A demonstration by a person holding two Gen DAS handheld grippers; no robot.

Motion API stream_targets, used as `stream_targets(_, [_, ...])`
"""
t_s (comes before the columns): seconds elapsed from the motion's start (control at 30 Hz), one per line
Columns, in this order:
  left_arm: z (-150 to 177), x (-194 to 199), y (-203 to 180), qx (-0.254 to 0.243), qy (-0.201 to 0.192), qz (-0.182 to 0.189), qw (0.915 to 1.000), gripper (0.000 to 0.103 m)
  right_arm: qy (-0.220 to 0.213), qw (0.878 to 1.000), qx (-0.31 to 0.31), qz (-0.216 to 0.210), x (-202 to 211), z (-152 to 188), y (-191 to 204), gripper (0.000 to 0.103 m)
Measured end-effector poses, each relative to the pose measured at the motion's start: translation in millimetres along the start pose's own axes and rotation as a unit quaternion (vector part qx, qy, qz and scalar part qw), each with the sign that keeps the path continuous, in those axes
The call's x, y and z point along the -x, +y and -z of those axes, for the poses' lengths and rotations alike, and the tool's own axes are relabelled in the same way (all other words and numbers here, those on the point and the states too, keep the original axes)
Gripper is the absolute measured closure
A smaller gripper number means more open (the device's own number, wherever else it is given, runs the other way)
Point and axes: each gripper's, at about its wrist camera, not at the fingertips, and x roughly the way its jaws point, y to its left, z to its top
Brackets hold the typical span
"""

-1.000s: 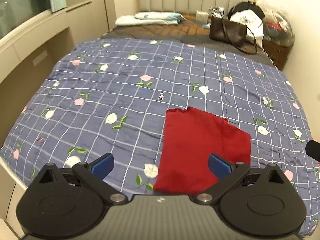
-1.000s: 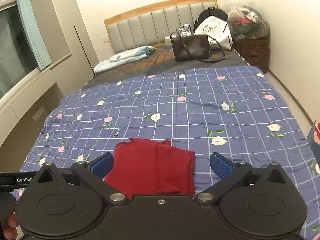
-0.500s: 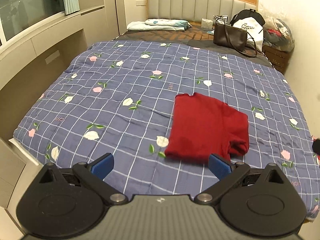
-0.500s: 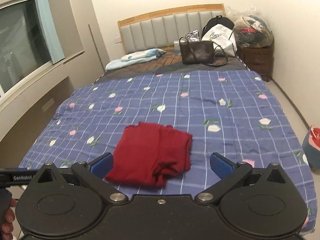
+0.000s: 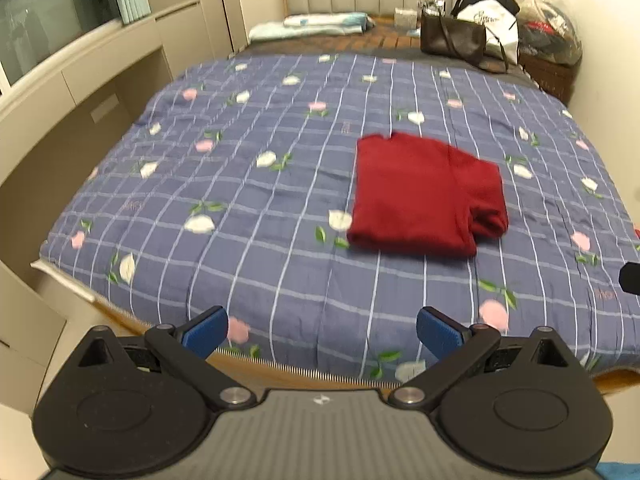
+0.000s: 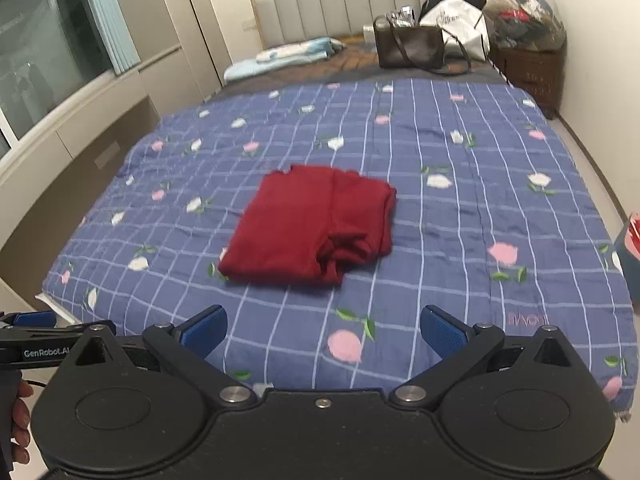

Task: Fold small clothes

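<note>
Jaws on both the left gripper [image 5: 320, 330] and right gripper [image 6: 322, 330] stand wide apart, holding nothing, near the foot of the bed [image 5: 280, 364]. A red garment [image 6: 316, 226] lies folded into a compact rectangle on the floral quilt [image 6: 460, 240], so folding looks essentially finished. Bags [image 6: 412, 46] sit far off by the headboard; nothing blocks access.

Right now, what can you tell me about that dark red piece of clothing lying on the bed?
The dark red garment is a soft, knit-looking cloth folded into a rough rectangle, its layers bunched and less tidy at the right front corner. It lies flat on the blue checked floral quilt, nearer the foot of the bed, touching only the quilt. The open left gripper and open right gripper are both clear of it.
</note>
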Motion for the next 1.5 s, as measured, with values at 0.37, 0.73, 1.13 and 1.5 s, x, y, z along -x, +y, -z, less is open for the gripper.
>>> stream_targets(0.37, [7.1,-2.0,-3.6,0.004,0.016,-0.007,0.9998,0.001,0.024,1.000,-0.003,-0.004,-7.9,5.8,-5.2,0.001])
stream_targets(0.73, [0.1,-3.9,-12.4,0.004,0.016,-0.009,0.9998,0.001,0.035,0.999,0.007,-0.016,-12.7,1.1,-10.0,0.001])
stream_targets(1.13, [-9.2,-6.6,-21.0,0.003,0.017,-0.007,0.9998,0.001,0.038,0.999,0.003,-0.014,-14.8,-1.8,-18.8,0.001])
stream_targets(1.5, [-11.6,-11.1,-23.7,0.001,0.022,-0.008,0.9997,0.001,0.042,0.999,-0.001,-0.014,-19.3,-3.4,-24.4,0.001])
